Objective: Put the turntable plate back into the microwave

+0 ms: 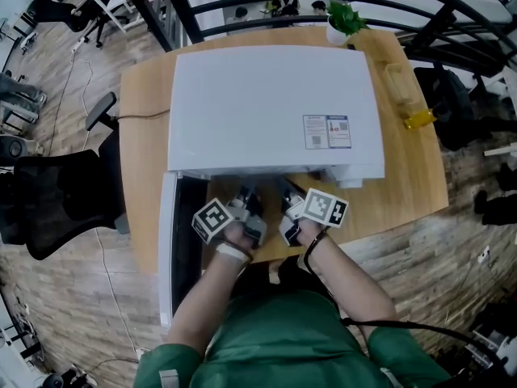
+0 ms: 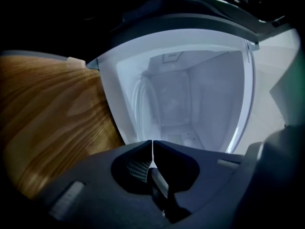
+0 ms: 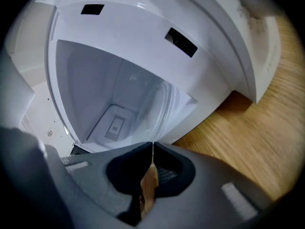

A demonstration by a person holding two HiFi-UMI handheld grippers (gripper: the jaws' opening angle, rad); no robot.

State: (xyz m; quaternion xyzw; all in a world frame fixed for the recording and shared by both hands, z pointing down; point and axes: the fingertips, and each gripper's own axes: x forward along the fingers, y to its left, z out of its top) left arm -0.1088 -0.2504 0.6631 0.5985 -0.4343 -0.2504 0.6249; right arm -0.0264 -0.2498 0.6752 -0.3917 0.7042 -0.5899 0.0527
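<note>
Left gripper view: the left gripper [image 2: 152, 148] is clenched on the near rim of the clear turntable plate [image 2: 143, 104], which shows edge-on at the microwave [image 2: 209, 94] mouth. The right gripper [image 3: 152, 149] pinches that rim too, likely to keep the glass level going in.

We see the clear glass turntable plate [image 3: 164, 109] held nearly edge-on at the mouth of the white microwave [image 1: 275, 107] - door swung open at its left, box squarely on the wooden table [image 1: 145, 95].

An office; swivel chair [image 1: 48, 204] beside a wooden desk [image 1: 145, 111].
</note>
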